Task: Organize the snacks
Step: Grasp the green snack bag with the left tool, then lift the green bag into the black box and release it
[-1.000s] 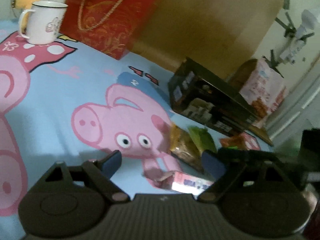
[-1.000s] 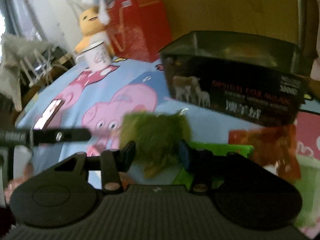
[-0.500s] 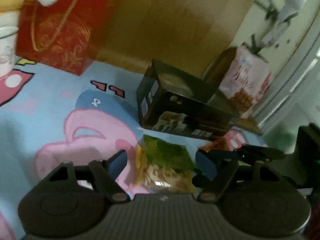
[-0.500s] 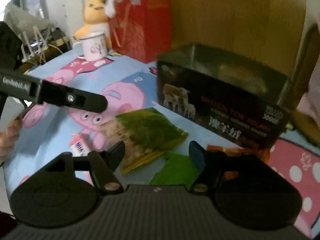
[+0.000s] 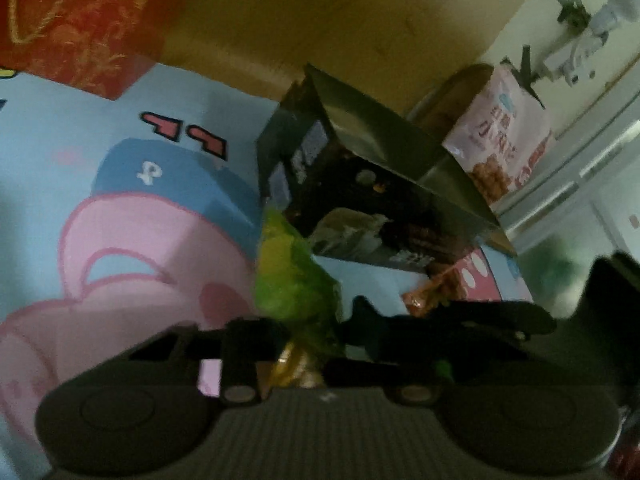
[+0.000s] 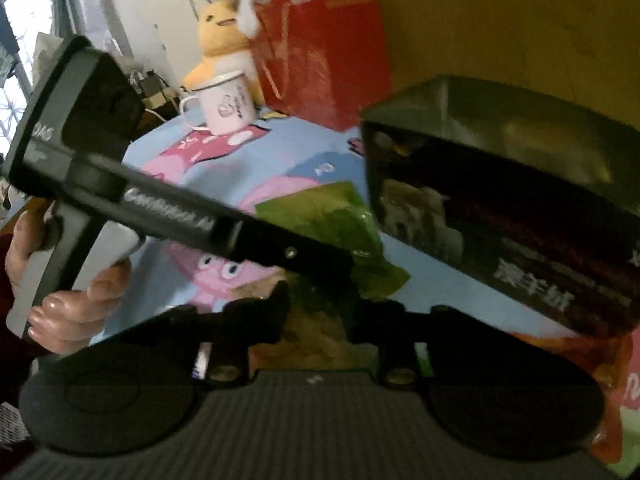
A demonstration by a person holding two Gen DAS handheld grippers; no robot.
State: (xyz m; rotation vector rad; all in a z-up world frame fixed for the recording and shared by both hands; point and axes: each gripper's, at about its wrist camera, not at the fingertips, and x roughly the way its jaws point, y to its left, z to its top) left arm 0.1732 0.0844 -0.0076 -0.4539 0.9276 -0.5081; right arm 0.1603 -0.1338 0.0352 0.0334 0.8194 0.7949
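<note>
— Tool states first: what does each one have?

— My left tool (image 5: 310,334) is closing its jaws on the green snack packet (image 5: 290,280), which sits pinched between the fingers and stands up tilted, just in front of the dark box (image 5: 360,184). My right tool (image 6: 320,312) is closing too, with the lower, yellowish part of that same packet (image 6: 332,220) between its fingers. From the right wrist view my left tool (image 6: 332,268) reaches in over the packet, with my hand (image 6: 68,300) on its grip.

— And the dark box, what is in it?

— It lies on its side on the cartoon-pig cloth (image 5: 120,220), printed face toward me, with a flap (image 5: 376,136) lifted above it. The inside is too dark to tell what it holds.

— Anything else near the box?

— An orange snack packet (image 5: 440,284) lies on the cloth just in front of the box's right end. Behind the box a pink snack bag (image 5: 500,148) stands upright. Well to the left of the box stands a red gift bag (image 6: 324,48), and beside that a white mug (image 6: 224,100) in front of a yellow plush toy (image 6: 220,28). I cannot see into the mug.
</note>
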